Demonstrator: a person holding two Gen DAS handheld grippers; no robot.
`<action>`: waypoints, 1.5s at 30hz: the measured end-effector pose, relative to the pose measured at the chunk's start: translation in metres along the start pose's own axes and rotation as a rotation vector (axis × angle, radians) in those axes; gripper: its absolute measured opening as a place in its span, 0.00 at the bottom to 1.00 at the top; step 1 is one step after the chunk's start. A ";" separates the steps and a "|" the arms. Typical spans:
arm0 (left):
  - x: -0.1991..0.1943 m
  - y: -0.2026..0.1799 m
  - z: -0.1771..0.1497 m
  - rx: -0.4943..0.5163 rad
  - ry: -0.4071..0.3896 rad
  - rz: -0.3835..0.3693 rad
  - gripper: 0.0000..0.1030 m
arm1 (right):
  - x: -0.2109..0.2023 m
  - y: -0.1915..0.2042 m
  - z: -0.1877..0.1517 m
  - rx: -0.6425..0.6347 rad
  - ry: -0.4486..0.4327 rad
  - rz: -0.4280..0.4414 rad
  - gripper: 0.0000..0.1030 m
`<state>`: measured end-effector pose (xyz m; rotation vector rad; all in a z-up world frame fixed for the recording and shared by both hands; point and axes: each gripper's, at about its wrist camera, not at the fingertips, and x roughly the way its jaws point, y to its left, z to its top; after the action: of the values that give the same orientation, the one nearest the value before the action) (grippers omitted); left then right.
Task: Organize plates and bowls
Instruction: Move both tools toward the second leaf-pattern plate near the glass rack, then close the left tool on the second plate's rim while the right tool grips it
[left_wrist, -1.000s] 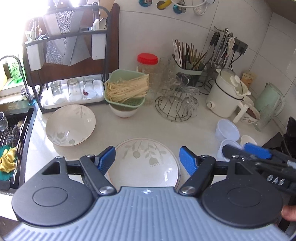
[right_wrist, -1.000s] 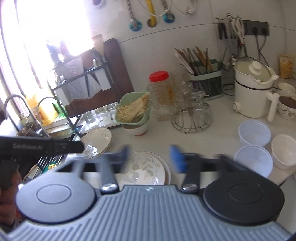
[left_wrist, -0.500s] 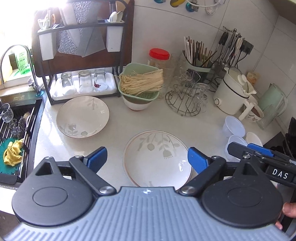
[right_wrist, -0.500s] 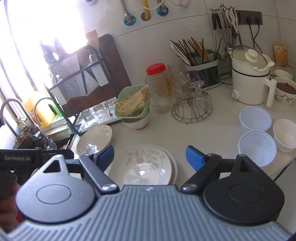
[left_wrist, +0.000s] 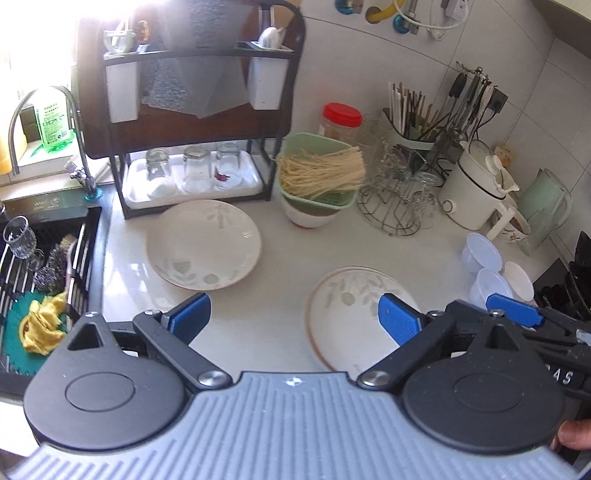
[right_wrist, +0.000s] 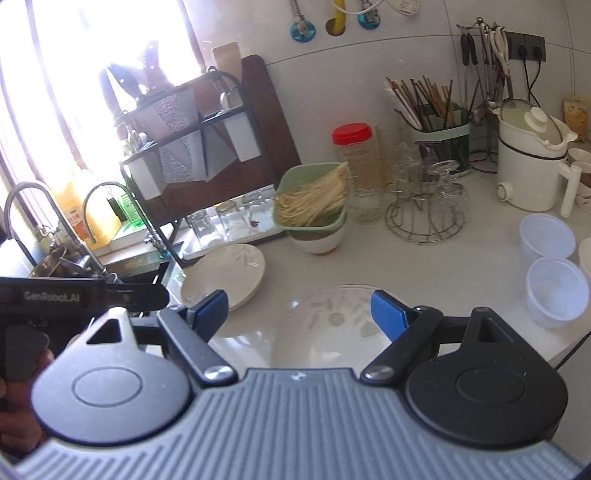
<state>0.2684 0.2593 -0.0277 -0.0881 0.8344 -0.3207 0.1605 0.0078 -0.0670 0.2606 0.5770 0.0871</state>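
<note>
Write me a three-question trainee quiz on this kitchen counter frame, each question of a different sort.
1. True or false: the left claw is clamped on a plate.
2. Multiple choice: what lies in the green basket? A) spoons B) dry noodles C) a cloth
3. Short answer: what stands on the white tray under the dark rack?

Key
1. False. Both blue pads stand wide apart over the counter; the flat plate lies beside and under the right pad, ungripped, and the deep plate sits apart, nearer the sink.
2. B.
3. Upturned drinking glasses, three in a row.
</note>
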 end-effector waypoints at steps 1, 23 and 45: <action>0.000 0.007 0.000 0.000 -0.002 -0.004 0.96 | 0.002 0.007 -0.002 -0.004 0.003 -0.001 0.83; 0.034 0.099 0.009 -0.024 0.013 0.026 0.96 | 0.071 0.071 -0.004 0.011 0.079 -0.011 0.83; 0.148 0.175 0.051 -0.126 0.061 0.132 0.90 | 0.211 0.056 0.008 0.066 0.179 -0.005 0.53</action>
<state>0.4412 0.3762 -0.1346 -0.1407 0.9164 -0.1470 0.3408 0.0925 -0.1573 0.3173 0.7589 0.0868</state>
